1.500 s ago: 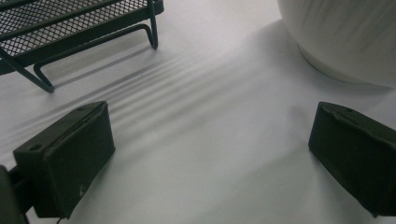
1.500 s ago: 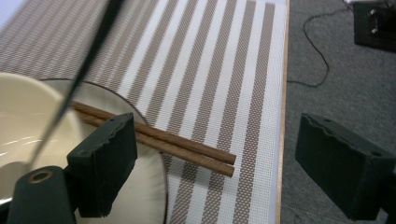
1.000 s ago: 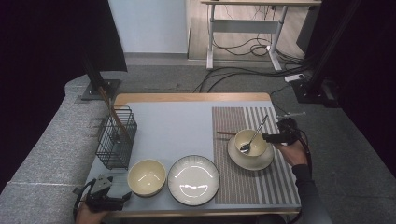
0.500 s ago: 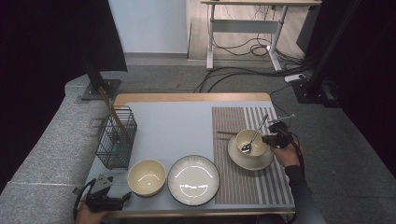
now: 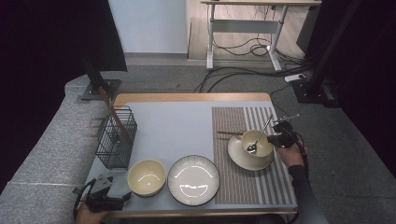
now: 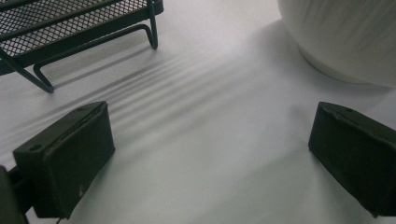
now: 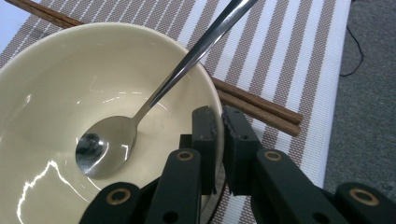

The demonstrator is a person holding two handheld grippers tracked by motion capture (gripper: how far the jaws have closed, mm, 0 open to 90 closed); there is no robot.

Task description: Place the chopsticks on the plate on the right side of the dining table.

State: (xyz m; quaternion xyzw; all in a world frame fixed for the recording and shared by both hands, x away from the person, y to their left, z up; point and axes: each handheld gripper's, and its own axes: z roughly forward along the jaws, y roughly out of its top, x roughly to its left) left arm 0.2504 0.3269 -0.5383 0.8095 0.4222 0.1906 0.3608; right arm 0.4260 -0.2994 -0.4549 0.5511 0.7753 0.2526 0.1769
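Note:
A cream bowl (image 5: 258,142) (image 7: 60,84) stands on a saucer (image 5: 243,161) on the striped placemat, with a metal spoon (image 5: 259,135) (image 7: 140,112) resting in it. My right gripper (image 5: 279,139) (image 7: 218,122) is at the bowl's right side; its jaws have just been closing and now pinch the bowl's rim, one pad inside and one outside. Brown chopsticks (image 5: 229,133) (image 7: 261,105) lie behind the bowl. My left gripper (image 5: 105,198) (image 6: 210,154) rests open at the table's front left corner, nothing between its jaws.
A second cream bowl (image 5: 146,177) (image 6: 345,37) and a white plate (image 5: 193,179) sit along the front edge. A black wire basket (image 5: 116,137) (image 6: 70,18) with wooden sticks stands at the left. The striped placemat (image 5: 243,186) covers the table's right part.
My right gripper has edged in toward the bowl and closed its jaws onto the rim. The left gripper has stayed still.

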